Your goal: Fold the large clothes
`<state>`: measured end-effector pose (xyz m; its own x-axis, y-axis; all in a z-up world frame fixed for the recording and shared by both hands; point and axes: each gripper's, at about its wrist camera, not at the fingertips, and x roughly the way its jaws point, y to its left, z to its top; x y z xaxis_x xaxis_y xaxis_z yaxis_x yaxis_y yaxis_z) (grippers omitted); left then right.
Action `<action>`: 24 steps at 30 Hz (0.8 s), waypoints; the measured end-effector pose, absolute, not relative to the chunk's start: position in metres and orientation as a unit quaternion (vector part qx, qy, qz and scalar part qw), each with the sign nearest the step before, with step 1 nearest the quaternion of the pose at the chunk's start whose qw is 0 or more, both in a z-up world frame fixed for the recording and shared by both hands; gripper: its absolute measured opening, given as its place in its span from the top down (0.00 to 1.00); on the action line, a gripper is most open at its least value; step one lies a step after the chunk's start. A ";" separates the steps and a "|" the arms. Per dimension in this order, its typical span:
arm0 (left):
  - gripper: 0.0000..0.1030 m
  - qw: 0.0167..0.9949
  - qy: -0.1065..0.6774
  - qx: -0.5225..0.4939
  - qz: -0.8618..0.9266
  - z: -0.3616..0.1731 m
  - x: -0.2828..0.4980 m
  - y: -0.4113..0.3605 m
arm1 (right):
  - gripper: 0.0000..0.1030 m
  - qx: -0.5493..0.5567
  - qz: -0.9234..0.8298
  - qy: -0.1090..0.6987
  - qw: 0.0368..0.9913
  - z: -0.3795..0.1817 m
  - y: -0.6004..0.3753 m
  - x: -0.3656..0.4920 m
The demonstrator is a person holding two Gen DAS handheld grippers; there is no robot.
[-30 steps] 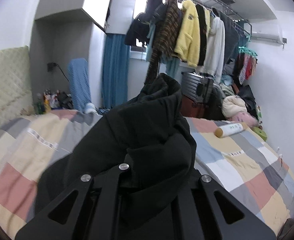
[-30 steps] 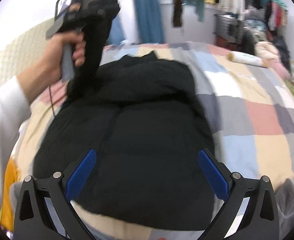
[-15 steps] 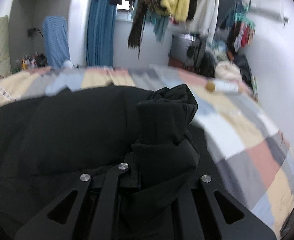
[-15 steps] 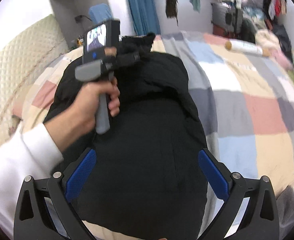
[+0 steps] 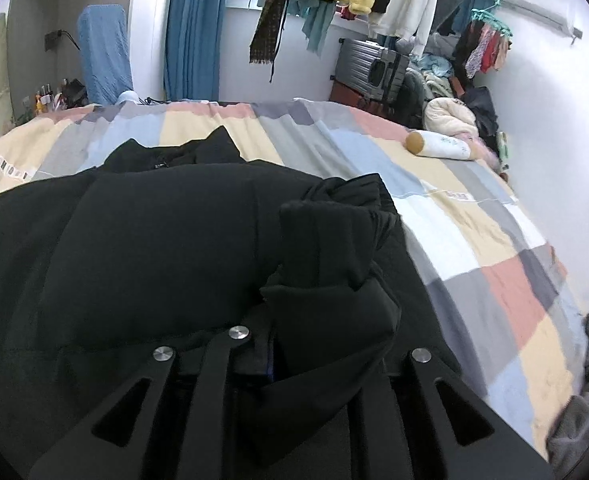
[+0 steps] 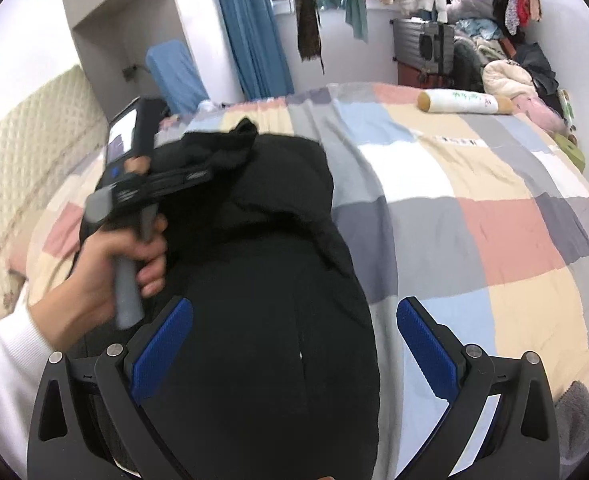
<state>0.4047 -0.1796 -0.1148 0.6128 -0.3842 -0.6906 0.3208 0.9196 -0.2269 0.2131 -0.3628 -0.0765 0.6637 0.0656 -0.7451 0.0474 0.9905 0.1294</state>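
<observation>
Jacket: one, black, flat on the patchwork bed.
Its long axis runs from the near edge of the bed toward the far wall, collar at the far end. One sleeve lies folded across the body, its cloth between the jaws of the left gripper, which are opening from a narrow gap. The right gripper stands wide over the hem, holding nothing. One bottle lies far right on the bed.

sleeve: white, ribbed cuff | right gripper: black frame, blue pads, silver screws | handle: grey
</observation>
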 end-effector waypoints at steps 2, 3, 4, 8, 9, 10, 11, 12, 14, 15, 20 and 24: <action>0.66 0.897 0.390 -0.036 -0.203 -0.106 0.395 -0.173 | 0.00 0.074 0.005 0.400 0.914 -0.076 -0.363 0.215; 0.57 0.896 0.392 -0.033 -0.205 -0.103 0.390 -0.170 | 0.00 0.076 0.008 0.396 0.915 -0.077 -0.363 0.216; 0.41 0.894 0.393 -0.032 -0.213 -0.099 0.385 -0.166 | 0.00 0.075 0.009 0.392 0.917 -0.077 -0.361 0.218; 0.13 0.907 0.361 -0.009 -0.218 -0.085 0.358 -0.153 | 0.00 0.081 0.015 0.378 0.922 -0.081 -0.357 0.224; 0.13 0.907 0.357 -0.008 -0.222 -0.083 0.351 -0.148 | 0.00 0.082 0.016 0.375 0.923 -0.081 -0.356 0.226; 0.13 0.908 0.356 -0.010 -0.222 -0.082 0.348 -0.142 | 0.00 0.083 0.025 0.368 0.926 -0.081 -0.354 0.228; 0.13 0.909 0.356 -0.014 -0.217 -0.081 0.342 -0.132 | 0.00 0.080 0.032 0.360 0.929 -0.080 -0.351 0.229; 0.13 0.910 0.357 -0.014 -0.209 -0.081 0.341 -0.125 | 0.00 0.077 0.038 0.352 0.932 -0.080 -0.348 0.232; 0.12 0.915 0.360 -0.013 -0.183 -0.083 0.336 -0.105 | 0.00 0.074 0.054 0.341 0.936 -0.081 -0.341 0.238; 0.12 0.920 0.355 -0.006 -0.165 -0.085 0.331 -0.092 | 0.00 0.075 0.060 0.334 0.938 -0.081 -0.338 0.242; 0.11 0.931 0.353 0.005 -0.090 -0.104 0.311 -0.032 | 0.00 0.101 0.090 0.319 0.938 -0.092 -0.324 0.270; 0.01 0.938 0.343 0.005 -0.038 -0.121 0.310 0.008 | 0.02 0.112 0.115 0.315 0.935 -0.103 -0.306 0.301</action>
